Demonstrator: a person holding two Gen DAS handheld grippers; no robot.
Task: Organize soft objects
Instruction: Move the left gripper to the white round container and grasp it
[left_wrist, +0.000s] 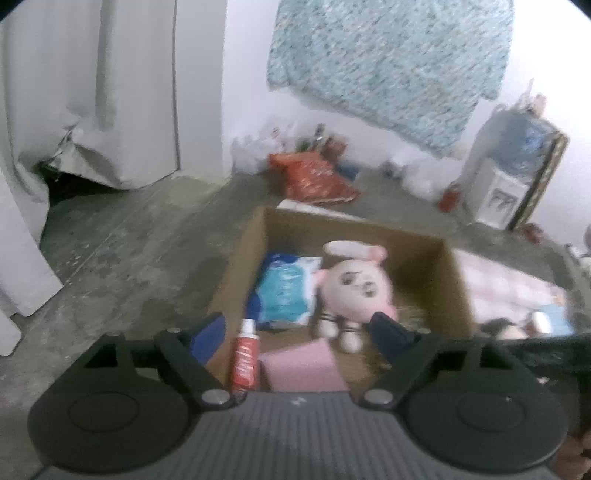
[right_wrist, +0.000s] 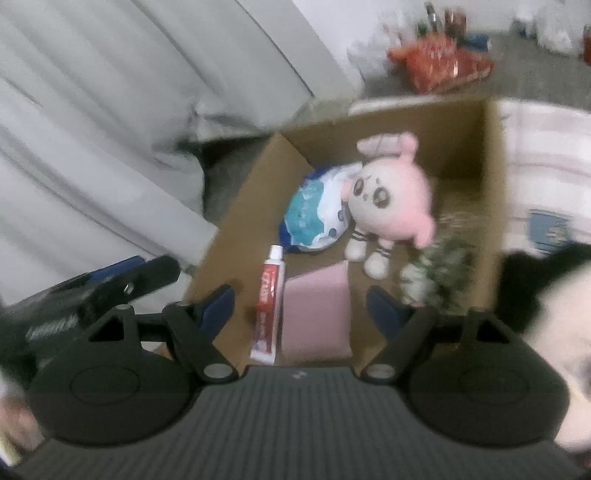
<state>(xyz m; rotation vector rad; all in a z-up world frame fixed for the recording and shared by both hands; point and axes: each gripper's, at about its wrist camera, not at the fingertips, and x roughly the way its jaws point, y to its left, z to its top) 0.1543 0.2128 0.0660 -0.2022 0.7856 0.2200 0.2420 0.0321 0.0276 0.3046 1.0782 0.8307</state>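
Observation:
An open cardboard box (left_wrist: 236, 266) (right_wrist: 493, 192) stands on the floor. Inside lie a pink plush doll (left_wrist: 354, 288) (right_wrist: 395, 195), a blue and white soft packet (left_wrist: 284, 291) (right_wrist: 317, 214), a red toothpaste tube (left_wrist: 244, 354) (right_wrist: 269, 306) and a pink sponge (left_wrist: 303, 363) (right_wrist: 317, 314). A green and white fluffy thing (right_wrist: 439, 273) lies in the box's near right corner. My left gripper (left_wrist: 297, 328) hangs open above the box's near end, holding nothing. My right gripper (right_wrist: 301, 301) is open too, over the sponge and tube, with nothing between its pads.
A black and white plush (right_wrist: 554, 295) (left_wrist: 506, 328) lies right of the box on pale pink bedding (right_wrist: 546, 147). White curtains (right_wrist: 92, 129) hang left. A red bag (left_wrist: 314, 177) and a water dispenser (left_wrist: 513, 170) stand by the far wall. The other gripper (right_wrist: 110, 284) shows at left.

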